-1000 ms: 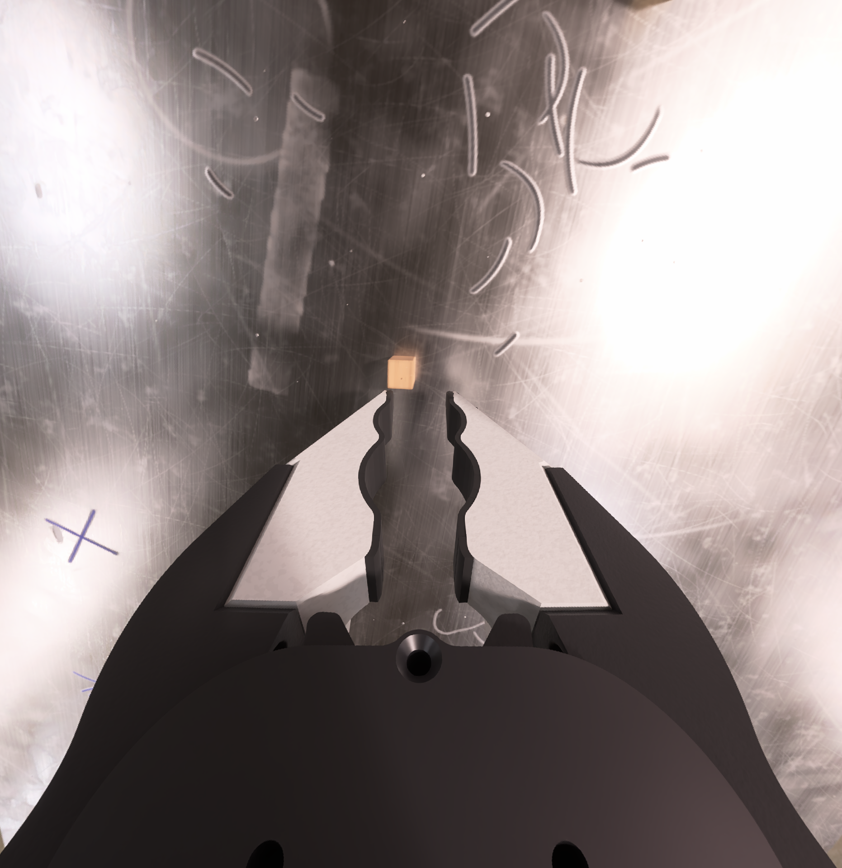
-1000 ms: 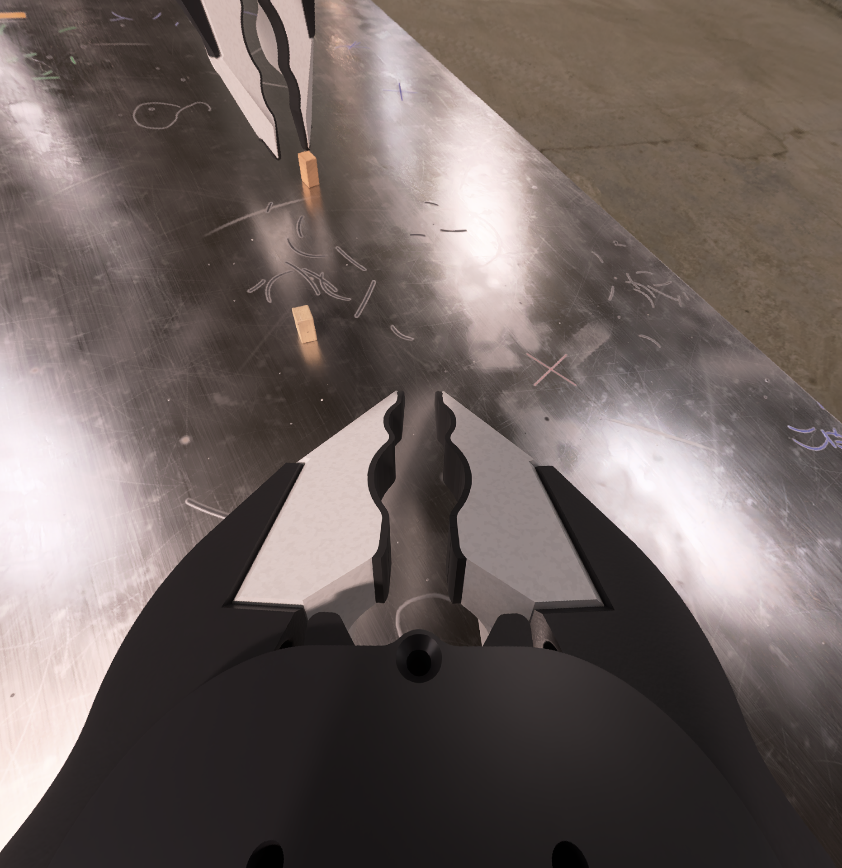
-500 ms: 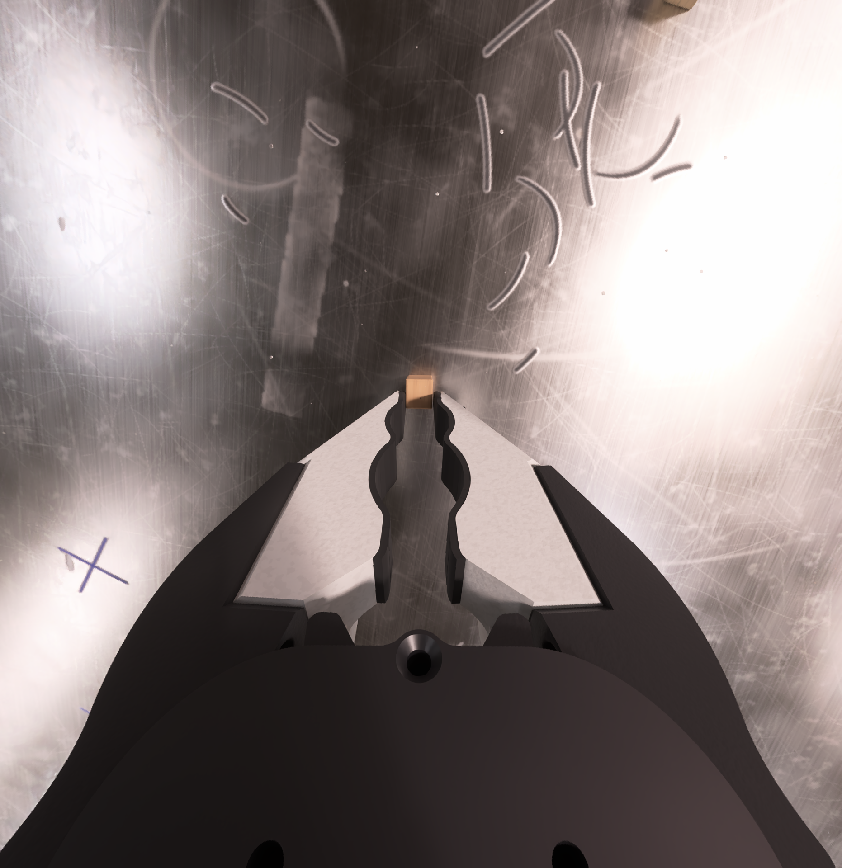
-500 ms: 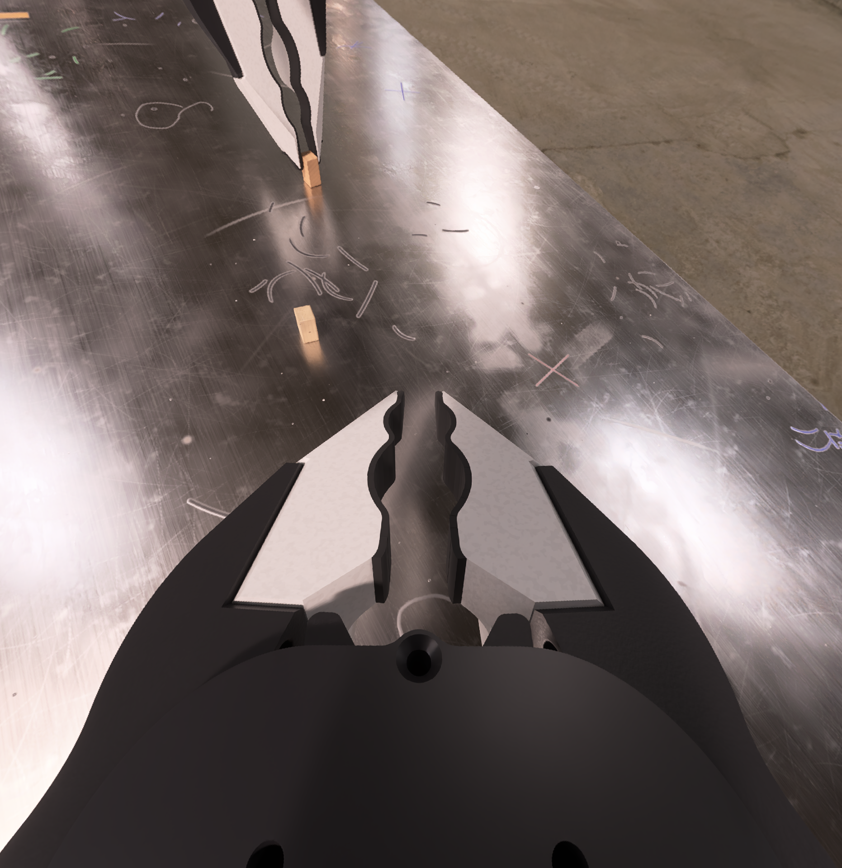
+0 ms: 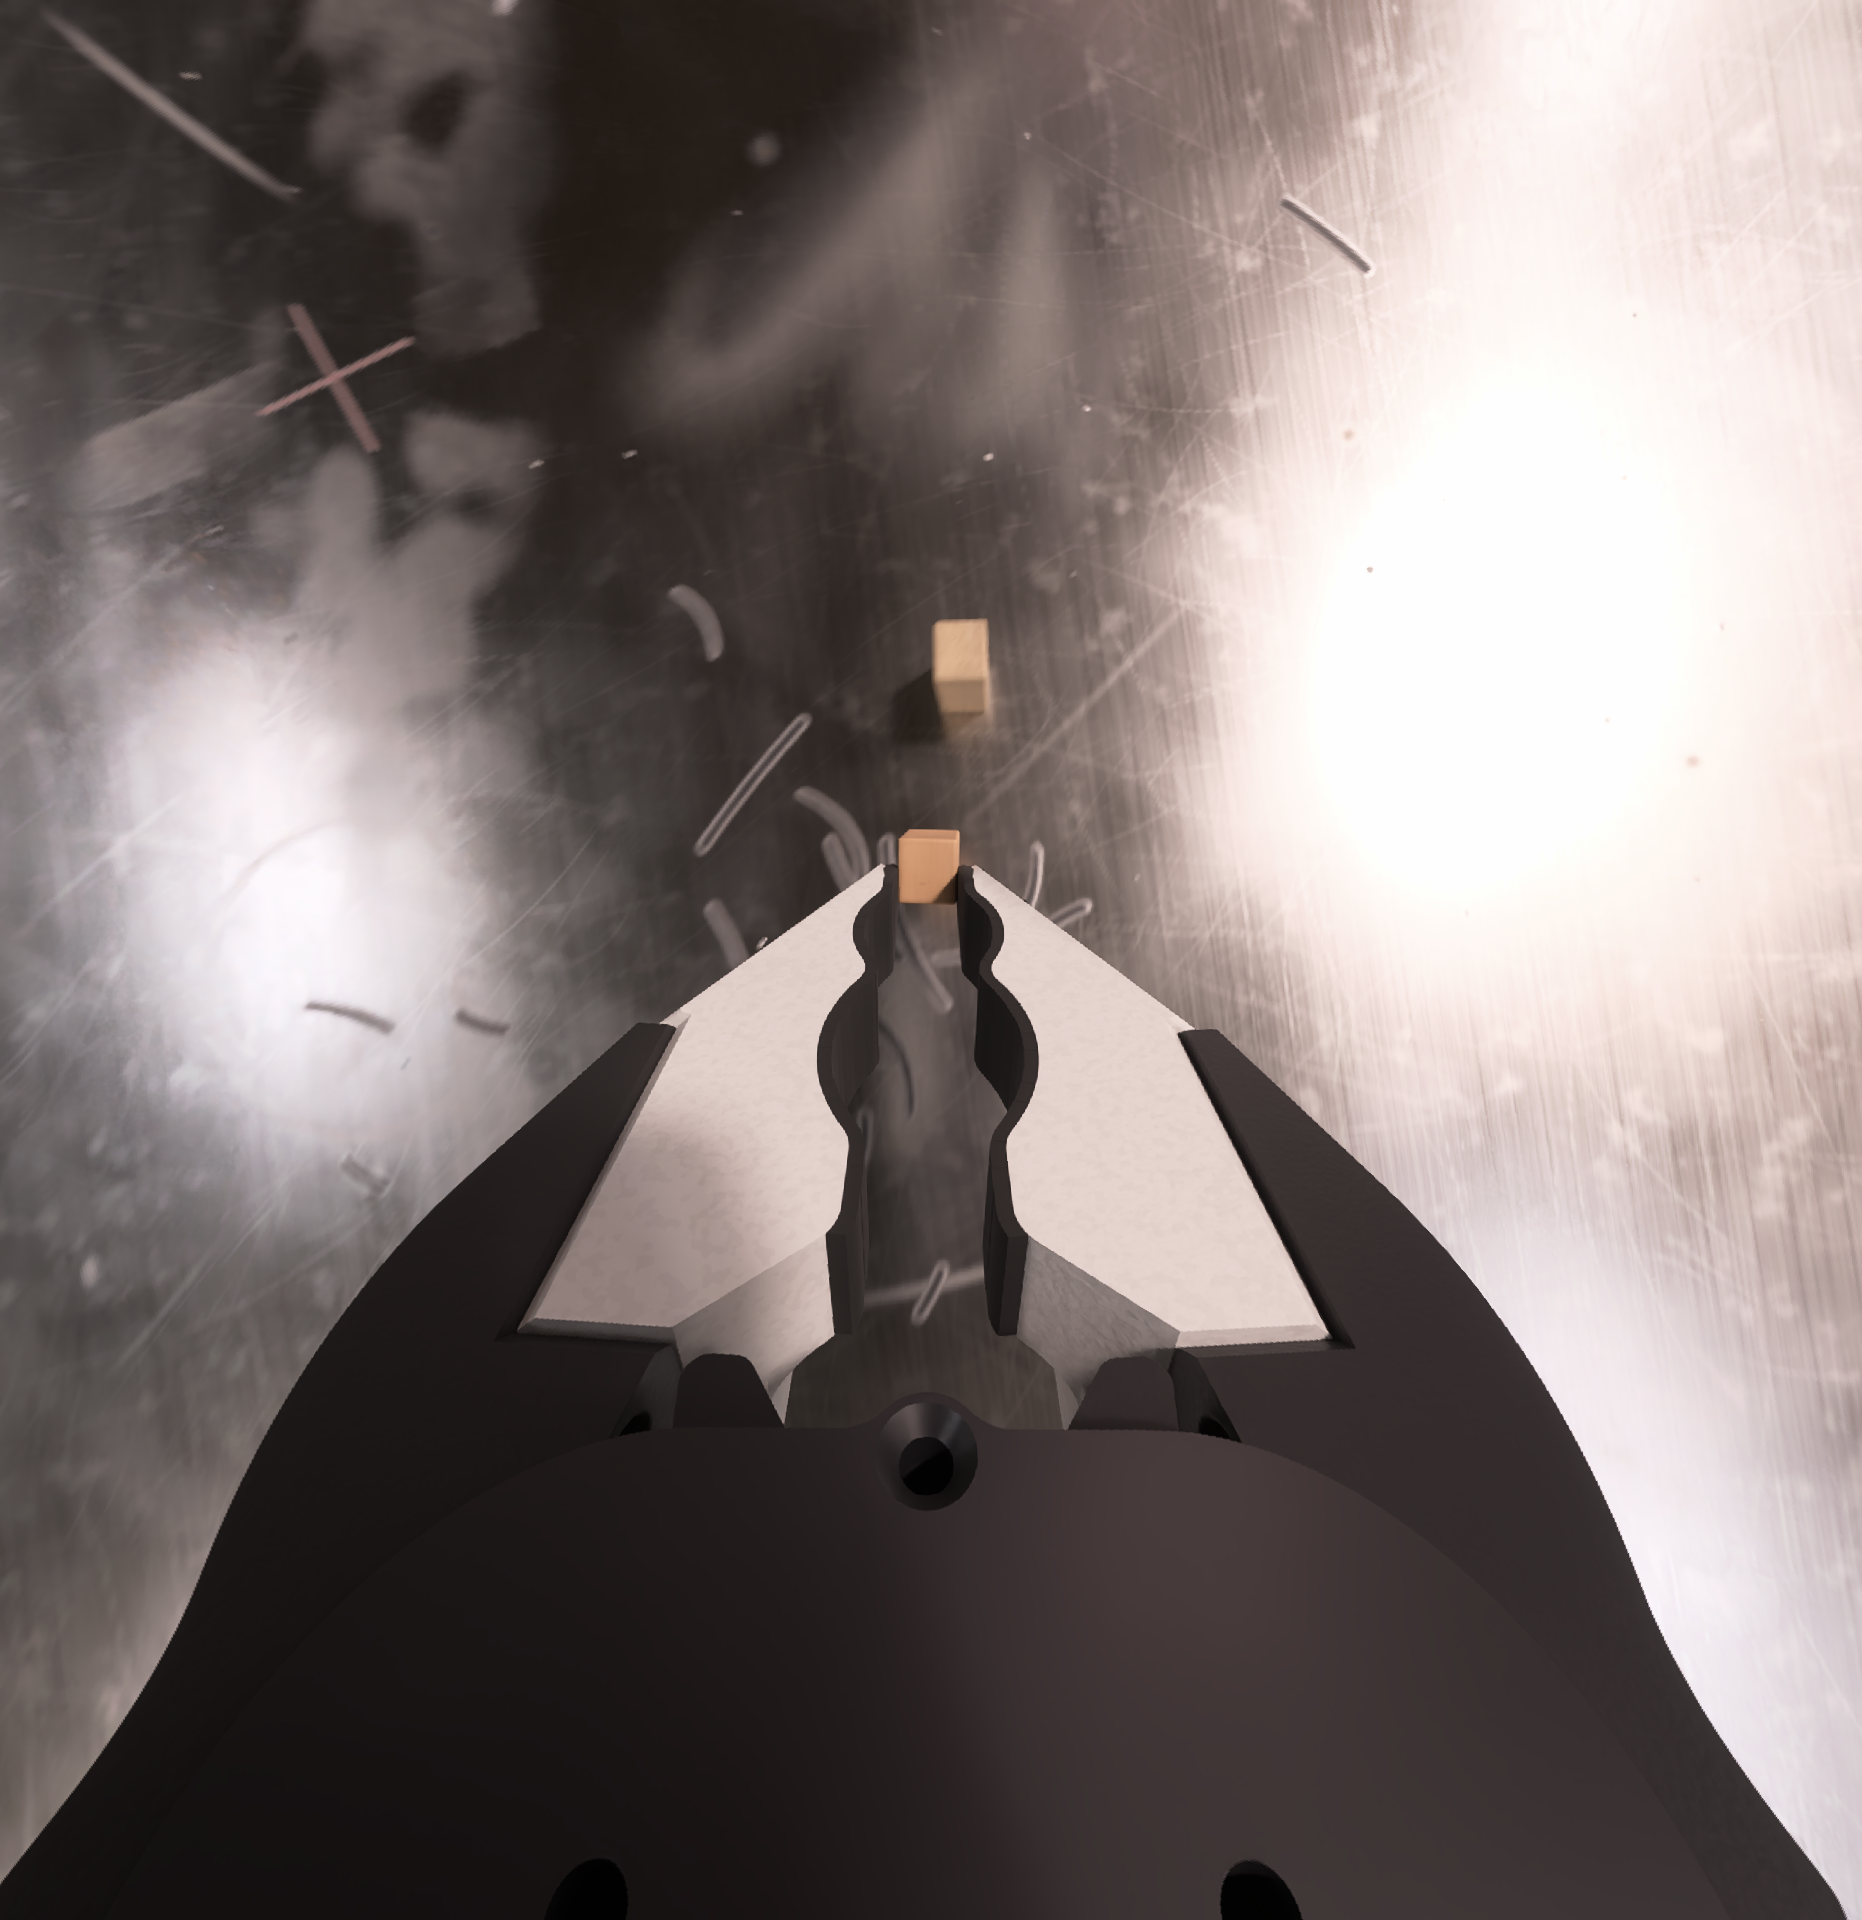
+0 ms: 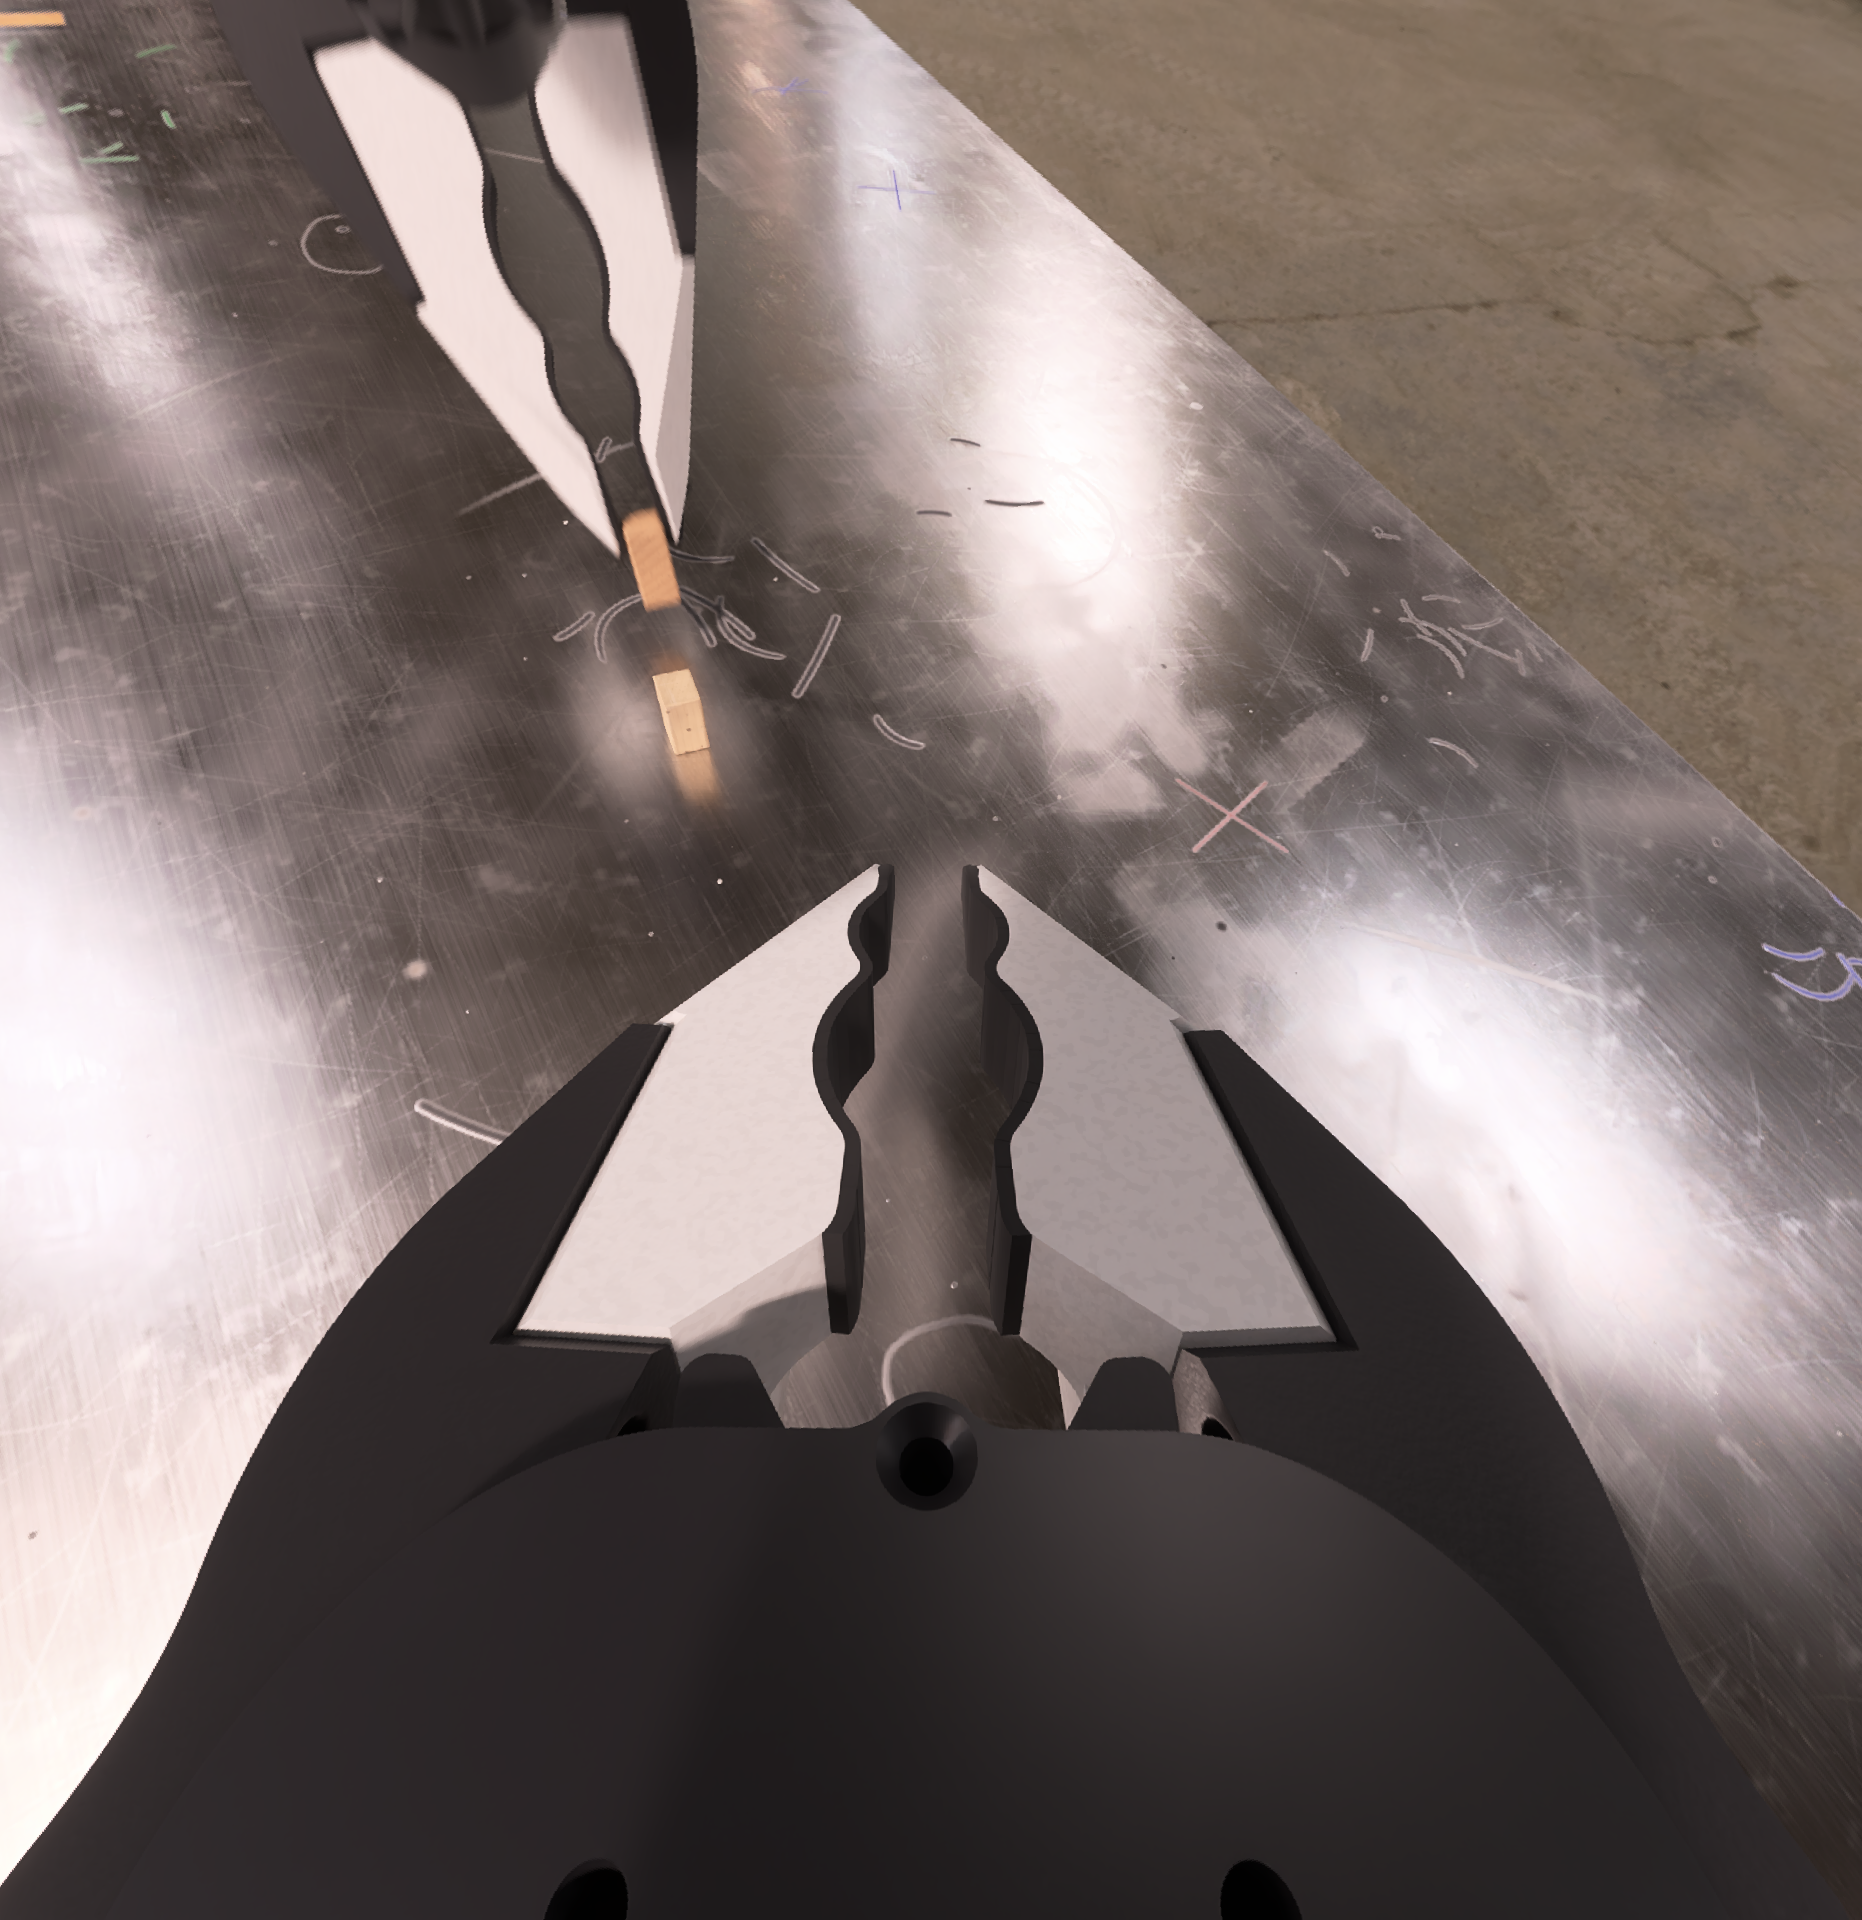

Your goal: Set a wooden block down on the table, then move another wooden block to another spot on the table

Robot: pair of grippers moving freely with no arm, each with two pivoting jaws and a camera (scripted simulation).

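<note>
second block [image 5: 959,667] ahead, bare table [image 5: 1529,1039] around

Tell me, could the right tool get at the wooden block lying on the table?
Probably yes. The right tool is open with nothing in it, and bare table lies between it and the loose block. The left tool, gripping the other block, hangs just beyond it.

Harsh white glare on the scratched table [image 5: 1529,675]; dim elsewhere; wide-angle stretch.

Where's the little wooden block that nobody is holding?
The loose block sits on the metal table, just beyond the held block in the left gripper, ahead of the right gripper.
</note>
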